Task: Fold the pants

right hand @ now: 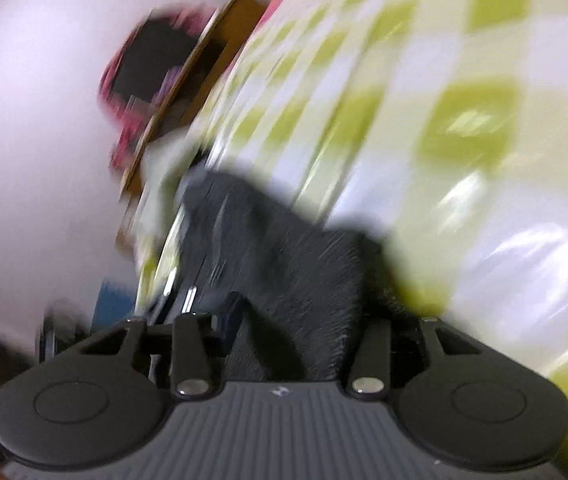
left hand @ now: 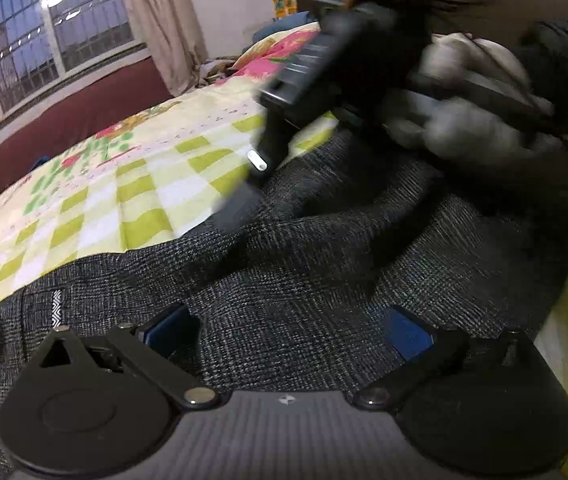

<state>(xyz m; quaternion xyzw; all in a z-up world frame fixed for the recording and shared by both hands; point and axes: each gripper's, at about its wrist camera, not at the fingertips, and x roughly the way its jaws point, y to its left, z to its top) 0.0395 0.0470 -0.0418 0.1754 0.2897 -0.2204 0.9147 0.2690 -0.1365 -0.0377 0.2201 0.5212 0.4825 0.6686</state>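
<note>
Dark grey plaid pants [left hand: 324, 260] lie rumpled across the near part of the bed. In the left wrist view my left gripper [left hand: 290, 334] rests low over the waistband area, open, its blue pads [left hand: 408, 336] wide apart with cloth lying flat between them. My right gripper [left hand: 260, 164] reaches in from the upper right, held by a gloved hand [left hand: 464, 92], and is blurred. Its tip meets a raised edge of the pants. In the right wrist view a bunched fold of the pants [right hand: 284, 248] fills the gap of the right gripper [right hand: 296, 312], which is shut on it and hides the fingertips.
The bed carries a green-and-white checked sheet [left hand: 124, 184] with flower prints, also seen blurred in the right wrist view [right hand: 444, 120]. A pink flowered quilt [left hand: 280, 48] lies at the far end. A window [left hand: 44, 40], a curtain [left hand: 160, 20] and a maroon bed board [left hand: 84, 112] stand behind.
</note>
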